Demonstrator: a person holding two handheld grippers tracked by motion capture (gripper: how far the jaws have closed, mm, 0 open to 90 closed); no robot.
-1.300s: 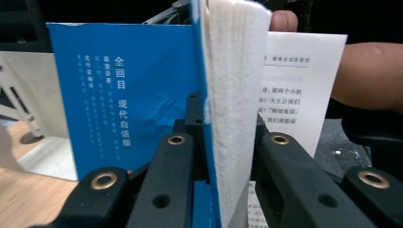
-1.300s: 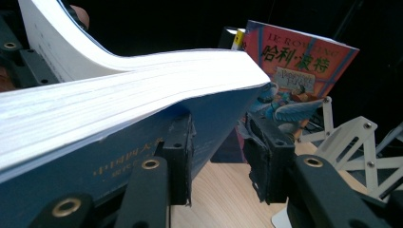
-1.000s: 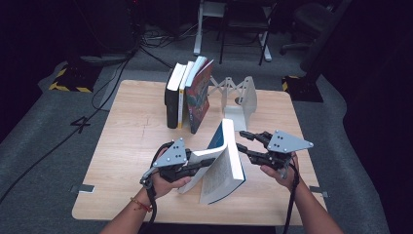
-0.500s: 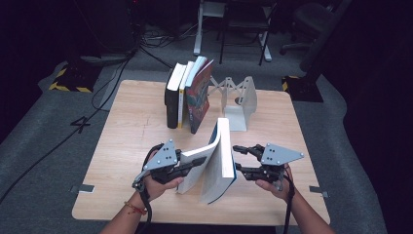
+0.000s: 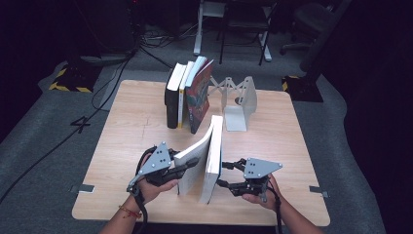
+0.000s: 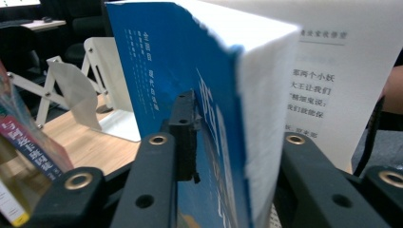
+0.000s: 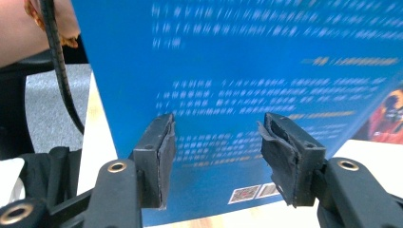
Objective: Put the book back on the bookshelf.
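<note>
A: Where's the blue book (image 5: 213,161) sitting?

B: Standing on its bottom edge near the front of the table (image 5: 122,126), fanned open, at about six o'clock from the white bookend (image 5: 239,105) and the row of upright books (image 5: 187,95).

A: And the left gripper (image 5: 187,165)?

B: It comes in level from eight o'clock, the hand (image 5: 153,187) wrapped under its body, jaws pointing toward three. In the left gripper view the blue cover (image 6: 190,95) and a thick block of pages (image 6: 266,109) sit between the jaws, one pad against the cover. The jaws have just been opening, yet the book is in their hold.

A: The right gripper (image 5: 225,174)?

B: Held low at four o'clock of the book, pointing toward nine at the back cover (image 7: 266,71). Its jaws stand partly apart and have just been opening; nothing lies between the pads, and the cover is just beyond them.
</note>
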